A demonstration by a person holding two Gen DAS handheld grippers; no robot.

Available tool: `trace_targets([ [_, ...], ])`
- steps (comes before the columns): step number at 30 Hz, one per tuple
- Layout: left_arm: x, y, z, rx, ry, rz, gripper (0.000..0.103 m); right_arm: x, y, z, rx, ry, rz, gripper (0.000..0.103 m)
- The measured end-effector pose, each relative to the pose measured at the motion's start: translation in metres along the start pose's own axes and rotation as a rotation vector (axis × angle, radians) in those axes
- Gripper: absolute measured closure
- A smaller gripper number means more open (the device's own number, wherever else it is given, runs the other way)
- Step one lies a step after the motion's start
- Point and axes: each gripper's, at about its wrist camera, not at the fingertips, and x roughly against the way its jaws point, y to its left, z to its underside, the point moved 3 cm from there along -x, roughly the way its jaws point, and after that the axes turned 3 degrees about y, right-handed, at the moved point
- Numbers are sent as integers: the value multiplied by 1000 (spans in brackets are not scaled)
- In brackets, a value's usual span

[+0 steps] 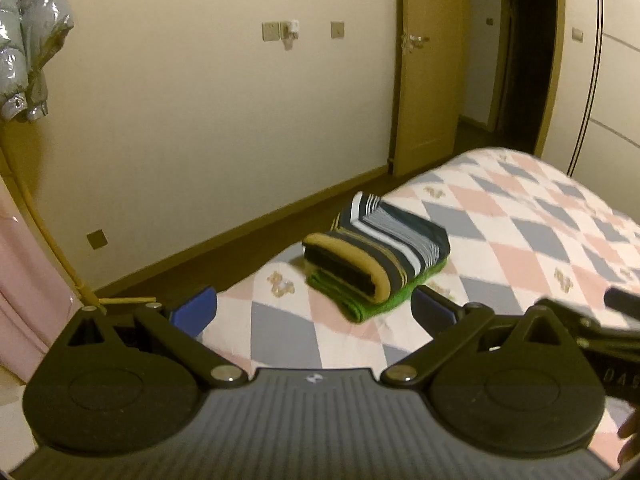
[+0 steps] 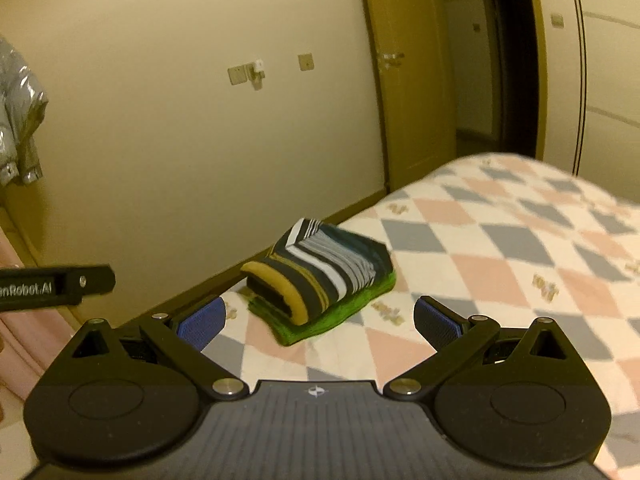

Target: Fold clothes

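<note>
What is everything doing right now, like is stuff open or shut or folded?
Striped top: folded, lying on the green cloth.
Green cloth: folded, flat on the bed, under the striped top.
Bed: covered with a checked sheet.
Door: open.
Grey jacket: hanging by the wall.
Left gripper: open, holding nothing.
Right gripper: open, holding nothing.

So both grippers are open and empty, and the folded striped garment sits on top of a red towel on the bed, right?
Not quite: the towel under the striped garment is green, not red, as the left wrist view shows. The rest holds: the stack lies on the bed, and the left gripper and right gripper are open and empty.
</note>
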Motion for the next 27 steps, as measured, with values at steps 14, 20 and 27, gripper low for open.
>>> trace_targets([
  [14,-31,-1,16,-53,106,24,1,-29,-15,17,-196,126,1,0],
  [20,-61,6,9,-70,157,47,1,-53,-13,19,-239,188,25,0],
  [27,-98,18,-10,-92,195,83,1,-86,-2,8,-267,224,58,0],
])
